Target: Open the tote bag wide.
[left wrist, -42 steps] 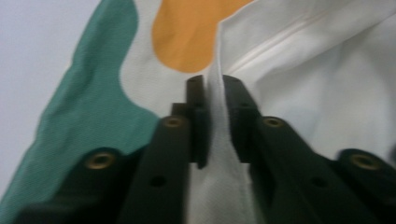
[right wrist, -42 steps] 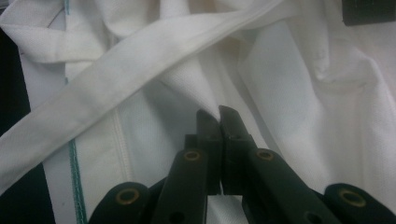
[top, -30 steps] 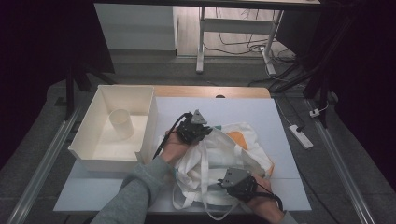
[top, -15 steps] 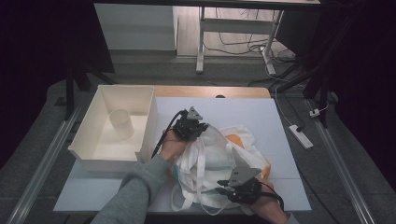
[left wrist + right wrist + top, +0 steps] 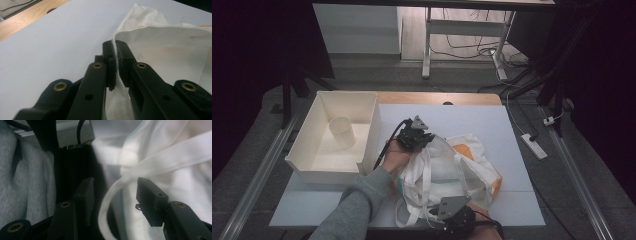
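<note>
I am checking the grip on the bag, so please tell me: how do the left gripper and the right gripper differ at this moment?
The left gripper is shut on the rim of the white cloth bag; the right gripper stands open, its jaws just having been opening, with a bag strap lying loose between them. The left gripper is at the bag's far edge, the right gripper at its near edge. Both have black jaws.

A cloth bag [image 5: 452, 170] lies crumpled on the table [image 5: 512, 140], right of an open-topped box [image 5: 319, 165] in which a cup [image 5: 342, 131] stands. The left gripper [image 5: 422, 137] sits at the bag's far left edge, clamped on its rim; the right gripper [image 5: 457, 212] sits at the near edge, a strap [image 5: 117, 185] apparently lying between its parted jaws.
</note>
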### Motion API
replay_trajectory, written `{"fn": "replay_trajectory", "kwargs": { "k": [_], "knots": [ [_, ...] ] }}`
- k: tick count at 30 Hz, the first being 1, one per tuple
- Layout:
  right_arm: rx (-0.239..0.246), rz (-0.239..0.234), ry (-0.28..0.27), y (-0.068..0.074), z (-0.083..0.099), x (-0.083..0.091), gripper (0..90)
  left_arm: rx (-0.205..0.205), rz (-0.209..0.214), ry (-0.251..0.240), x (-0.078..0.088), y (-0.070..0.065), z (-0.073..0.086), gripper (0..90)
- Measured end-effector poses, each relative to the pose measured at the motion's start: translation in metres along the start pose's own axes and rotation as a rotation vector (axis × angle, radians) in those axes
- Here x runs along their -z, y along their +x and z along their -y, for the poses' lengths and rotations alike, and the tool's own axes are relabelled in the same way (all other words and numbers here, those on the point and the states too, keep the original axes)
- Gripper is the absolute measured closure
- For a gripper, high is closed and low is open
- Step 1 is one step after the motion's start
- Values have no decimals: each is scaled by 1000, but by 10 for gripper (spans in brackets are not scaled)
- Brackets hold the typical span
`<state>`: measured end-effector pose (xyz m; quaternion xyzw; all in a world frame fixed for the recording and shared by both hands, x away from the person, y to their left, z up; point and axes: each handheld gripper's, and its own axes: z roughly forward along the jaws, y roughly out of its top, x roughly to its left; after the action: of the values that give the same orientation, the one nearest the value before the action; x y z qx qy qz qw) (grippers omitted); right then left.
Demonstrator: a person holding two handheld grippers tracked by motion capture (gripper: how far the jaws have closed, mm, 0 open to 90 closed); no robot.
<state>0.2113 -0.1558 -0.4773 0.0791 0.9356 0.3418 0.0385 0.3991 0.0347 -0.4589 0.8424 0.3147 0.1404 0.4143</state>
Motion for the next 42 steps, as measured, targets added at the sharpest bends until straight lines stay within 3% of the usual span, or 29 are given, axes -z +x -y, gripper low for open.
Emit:
{"fn": "replay_trajectory", "kwargs": {
  "k": [2,4,5,6,8,10,11,12,13,14,17,24,28,30,32,35,42],
  "knots": [
    [12,11,42,3,3,-7,518,4,2,1,-1,0,0,856],
    [38,50,89,4,5,-12,708,3,6,3,0,1,1,856],
    [46,45,102,4,5,-12,811,4,8,2,0,1,1,856],
    [50,43,95,3,5,-10,868,4,11,1,0,1,1,856],
    [63,74,64,0,2,1,880,2,15,3,1,0,1,856],
    [64,134,12,-5,-3,17,881,1,20,7,1,0,2,856],
    [62,214,-49,-12,-9,36,881,-3,25,14,1,-1,2,856],
    [62,214,-49,-12,-9,36,881,-5,30,18,1,-1,3,856],
    [54,287,-94,-24,-13,53,881,-9,35,23,2,-2,3,856],
    [54,287,-94,-24,-13,53,881,-9,40,25,2,-2,3,856],
    [16,377,-129,-50,-16,70,881,-10,56,27,5,-2,4,854],
    [-112,488,-195,-124,-17,81,881,-23,82,30,8,-2,5,846],
    [-204,487,-234,-163,-13,79,881,-13,98,21,9,-2,6,822],
    [-240,502,-231,-178,-9,76,881,-12,107,7,11,-2,5,777],
    [-275,511,-231,-194,-4,73,881,-8,98,-14,15,-3,4,645],
    [-332,512,-227,-216,6,69,881,3,97,-50,23,-2,1,559],
    [-443,541,-190,-261,31,57,881,0,100,-98,42,-4,-4,471]
  ]
}}
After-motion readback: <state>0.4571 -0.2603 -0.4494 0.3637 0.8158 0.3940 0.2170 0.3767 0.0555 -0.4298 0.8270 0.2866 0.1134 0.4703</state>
